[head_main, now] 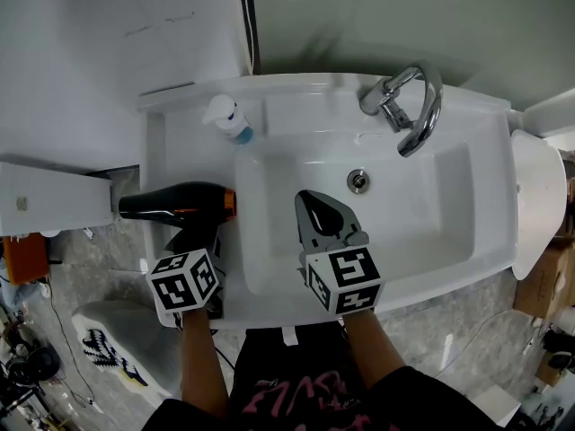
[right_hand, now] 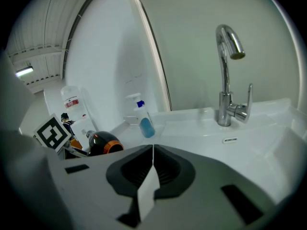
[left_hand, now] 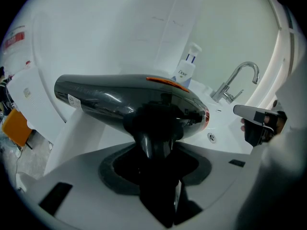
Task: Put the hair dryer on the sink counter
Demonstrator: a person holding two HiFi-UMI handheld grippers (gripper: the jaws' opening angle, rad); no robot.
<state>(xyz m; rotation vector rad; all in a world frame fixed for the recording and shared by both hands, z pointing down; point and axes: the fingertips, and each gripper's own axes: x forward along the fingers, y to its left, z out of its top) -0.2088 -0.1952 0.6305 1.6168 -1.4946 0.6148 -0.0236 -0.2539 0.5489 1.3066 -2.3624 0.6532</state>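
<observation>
The glossy black hair dryer with an orange ring at its nozzle [head_main: 180,203] lies level over the left shelf of the white ceramic sink counter [head_main: 184,146], with its nozzle toward the basin and its rear end overhanging the counter's left edge. I cannot tell whether the barrel touches the surface. My left gripper [head_main: 199,245] is clamped on the dryer's black handle just below the barrel, its jaws partly apart and the handle filling the gap. I judge the shell to be rigid plastic, smooth and probably slippery. The weight sits high in the barrel, so the unit will tend to pivot about the pads. The correct hold is on the handle close under the barrel, as now. The round barrel may roll, so it needs a flat stretch of counter. Behind the dryer, clear of it, stands a clear pump bottle of blue liquid [head_main: 232,124]. My right gripper [head_main: 314,209] hangs over the basin, jaws closed together on nothing. The curved chrome tap [head_main: 413,106] is well apart at the far rim.
</observation>
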